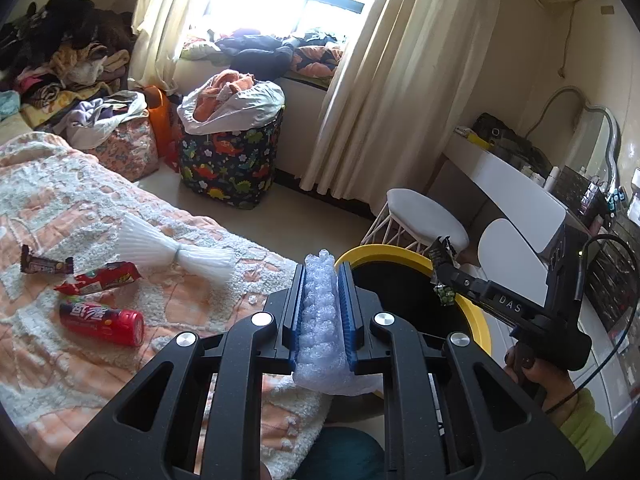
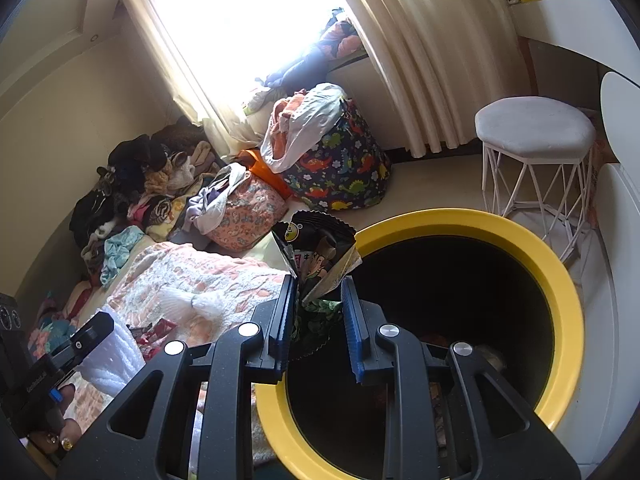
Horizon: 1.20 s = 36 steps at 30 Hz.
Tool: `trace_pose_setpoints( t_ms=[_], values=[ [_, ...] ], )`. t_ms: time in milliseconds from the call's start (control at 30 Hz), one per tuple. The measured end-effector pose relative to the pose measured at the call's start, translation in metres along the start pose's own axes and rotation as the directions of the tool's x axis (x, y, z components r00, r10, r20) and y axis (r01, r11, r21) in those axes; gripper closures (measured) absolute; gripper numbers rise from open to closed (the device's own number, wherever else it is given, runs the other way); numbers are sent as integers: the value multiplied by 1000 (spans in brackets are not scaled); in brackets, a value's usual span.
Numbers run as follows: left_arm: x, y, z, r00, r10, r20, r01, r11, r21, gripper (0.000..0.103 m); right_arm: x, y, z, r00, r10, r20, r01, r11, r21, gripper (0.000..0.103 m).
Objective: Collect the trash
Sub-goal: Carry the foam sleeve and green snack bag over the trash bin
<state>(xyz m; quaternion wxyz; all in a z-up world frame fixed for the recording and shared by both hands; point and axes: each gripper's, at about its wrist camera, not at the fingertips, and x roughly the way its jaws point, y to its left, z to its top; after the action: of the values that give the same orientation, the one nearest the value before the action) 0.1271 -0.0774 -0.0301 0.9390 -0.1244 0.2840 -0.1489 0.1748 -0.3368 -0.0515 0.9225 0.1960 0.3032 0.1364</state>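
Note:
My left gripper (image 1: pixel 322 276) is shut on a crumpled wad of clear bubble wrap (image 1: pixel 322 320), held at the bed's edge beside the yellow-rimmed black bin (image 1: pixel 476 320). My right gripper (image 2: pixel 318 286) is shut on a dark snack bag (image 2: pixel 320 248), over the near rim of the bin (image 2: pixel 532 248); in the left wrist view that gripper (image 1: pixel 442 268) hangs above the bin's right rim. On the peach bedspread (image 1: pixel 60 360) lie a red can (image 1: pixel 102 322), a red wrapper (image 1: pixel 100 280), a brown candy-bar wrapper (image 1: pixel 46 266) and a white pleated plastic piece (image 1: pixel 176 252).
A white stool (image 2: pixel 534 128) stands behind the bin, a white dressing table (image 1: pixel 516 184) to the right. A dinosaur-print laundry basket (image 1: pixel 228 164) and bags of clothes (image 1: pixel 120 140) sit on the floor under the curtained window. Piled clothes (image 1: pixel 60 52) cover the bed's far end.

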Motion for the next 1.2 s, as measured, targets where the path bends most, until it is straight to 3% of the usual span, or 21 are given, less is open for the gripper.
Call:
trace_pose_setpoints(
  t_ms=[633, 1200],
  values=[
    [28, -29, -3, 999, -35, -37, 38, 997, 66, 92, -7, -36, 4, 998, -62, 9, 61, 995, 74, 80],
    [61, -47, -10, 998, -15, -66, 22, 994, 108, 92, -3, -54, 4, 996, -85, -13, 86, 988, 125, 80]
  ],
)
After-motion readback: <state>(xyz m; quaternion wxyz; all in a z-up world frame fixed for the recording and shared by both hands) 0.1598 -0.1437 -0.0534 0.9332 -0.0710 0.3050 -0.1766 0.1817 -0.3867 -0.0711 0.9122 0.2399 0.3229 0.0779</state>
